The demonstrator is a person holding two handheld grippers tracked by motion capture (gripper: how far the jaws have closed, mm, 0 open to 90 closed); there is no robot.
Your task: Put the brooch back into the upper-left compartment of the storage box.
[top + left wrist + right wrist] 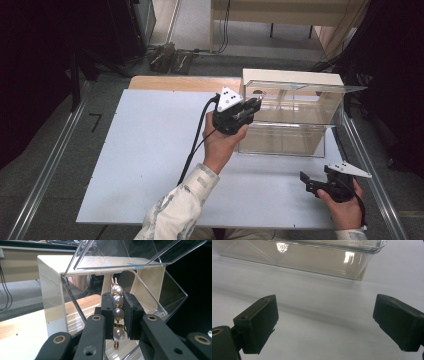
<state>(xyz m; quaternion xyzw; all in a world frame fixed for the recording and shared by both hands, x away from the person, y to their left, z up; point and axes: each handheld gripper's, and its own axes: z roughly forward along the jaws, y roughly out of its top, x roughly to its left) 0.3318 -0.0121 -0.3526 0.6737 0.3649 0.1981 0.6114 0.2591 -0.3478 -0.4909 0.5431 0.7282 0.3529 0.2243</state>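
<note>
Bright overhead light on the table [150, 150]; dark surroundings; glare on clear box [347, 257].

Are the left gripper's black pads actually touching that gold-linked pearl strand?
Touching. In the left gripper view, both pads press against the pearl strand with no visible gap.
</note>
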